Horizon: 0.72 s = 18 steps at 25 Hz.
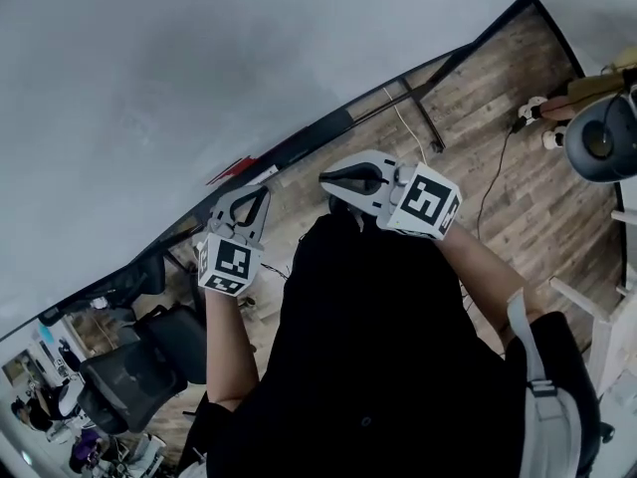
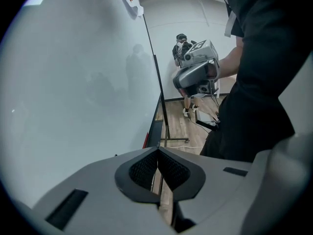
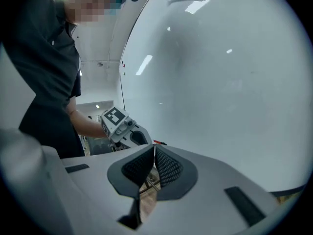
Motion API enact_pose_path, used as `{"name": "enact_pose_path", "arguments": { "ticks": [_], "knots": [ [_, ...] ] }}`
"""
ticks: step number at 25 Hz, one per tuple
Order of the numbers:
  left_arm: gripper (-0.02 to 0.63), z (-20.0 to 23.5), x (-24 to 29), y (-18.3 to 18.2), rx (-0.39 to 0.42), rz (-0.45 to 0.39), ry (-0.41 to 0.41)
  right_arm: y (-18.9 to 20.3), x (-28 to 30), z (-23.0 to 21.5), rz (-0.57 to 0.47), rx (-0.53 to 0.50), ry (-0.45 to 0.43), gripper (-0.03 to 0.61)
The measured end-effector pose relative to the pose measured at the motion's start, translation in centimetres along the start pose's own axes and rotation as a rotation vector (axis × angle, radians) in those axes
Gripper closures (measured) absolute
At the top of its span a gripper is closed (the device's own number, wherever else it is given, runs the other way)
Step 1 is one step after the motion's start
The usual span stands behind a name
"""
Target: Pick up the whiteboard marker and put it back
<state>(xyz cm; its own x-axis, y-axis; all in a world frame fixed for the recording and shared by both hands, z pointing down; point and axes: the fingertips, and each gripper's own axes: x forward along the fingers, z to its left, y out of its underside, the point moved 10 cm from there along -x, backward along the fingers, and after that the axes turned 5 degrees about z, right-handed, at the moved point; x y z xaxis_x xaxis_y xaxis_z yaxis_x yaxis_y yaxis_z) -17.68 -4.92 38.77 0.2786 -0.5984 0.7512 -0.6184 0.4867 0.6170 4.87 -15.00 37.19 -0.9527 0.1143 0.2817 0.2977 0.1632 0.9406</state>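
A small red marker (image 1: 231, 170) lies on the ledge along the bottom edge of the big whiteboard (image 1: 149, 88). It shows as a red sliver (image 2: 145, 140) in the left gripper view and as a red speck (image 3: 159, 143) in the right gripper view. My left gripper (image 1: 251, 199) is shut and empty, just to the right of the marker and close to the ledge. My right gripper (image 1: 336, 178) is also shut with nothing in it, and it hangs further right in front of the board. Each gripper sees the other: the right gripper (image 2: 195, 75), the left gripper (image 3: 122, 126).
The whiteboard's stand (image 1: 423, 113) rests on a wooden floor with a cable (image 1: 493, 182) trailing across it. A black office chair (image 1: 139, 366) stands at the lower left. Someone's feet (image 1: 542, 118) and a dark round object (image 1: 607, 137) are at the right.
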Motion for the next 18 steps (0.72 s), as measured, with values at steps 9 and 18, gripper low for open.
{"name": "enact_pose_path", "arguments": {
  "ticks": [9, 18],
  "knots": [
    [0.597, 1.3, 1.7, 1.2, 0.051, 0.065, -0.001, 1.0, 2.0, -0.6, -0.006, 0.001, 0.041, 0.557],
    [0.528, 0.9, 4.8, 3.7, 0.127, 0.19, 0.055, 1.6, 2.2, -2.1, -0.043, 0.041, 0.144, 0.557]
  ]
}}
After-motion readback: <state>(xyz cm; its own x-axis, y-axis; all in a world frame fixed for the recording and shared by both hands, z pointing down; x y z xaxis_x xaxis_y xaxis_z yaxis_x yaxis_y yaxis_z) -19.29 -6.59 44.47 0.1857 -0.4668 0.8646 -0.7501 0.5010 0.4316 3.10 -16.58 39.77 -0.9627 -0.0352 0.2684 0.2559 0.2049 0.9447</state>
